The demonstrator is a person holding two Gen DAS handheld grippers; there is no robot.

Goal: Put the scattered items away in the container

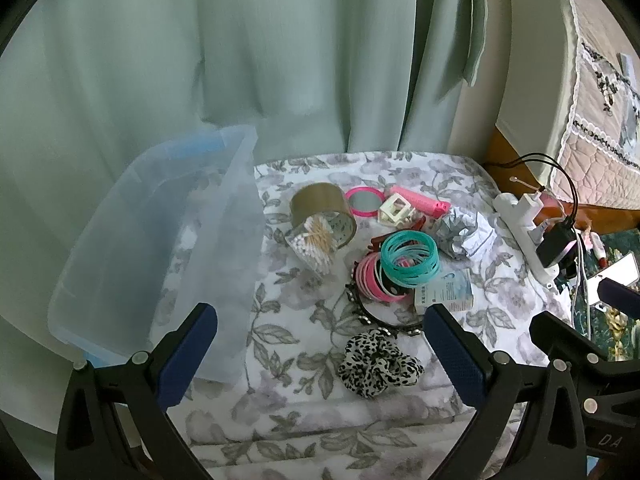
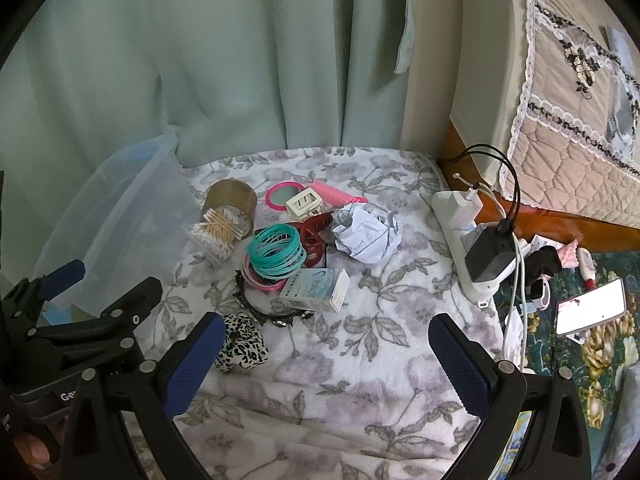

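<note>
Just ahead of the left gripper's point(image 1: 320, 344) spread, empty fingers lies the leopard scrunchie point(image 1: 378, 364), nearer it than the right gripper point(image 2: 326, 354).

Teal bangles point(image 1: 409, 257) over pink bangles point(image 1: 374, 282); leopard-print scrunchie point(image 1: 378, 364); pink-rimmed mirror point(image 1: 363, 201); grey-floral white blanket point(image 1: 320, 420); pale green curtain point(image 1: 280, 60); translucent bluish container point(image 1: 132, 248).
</note>
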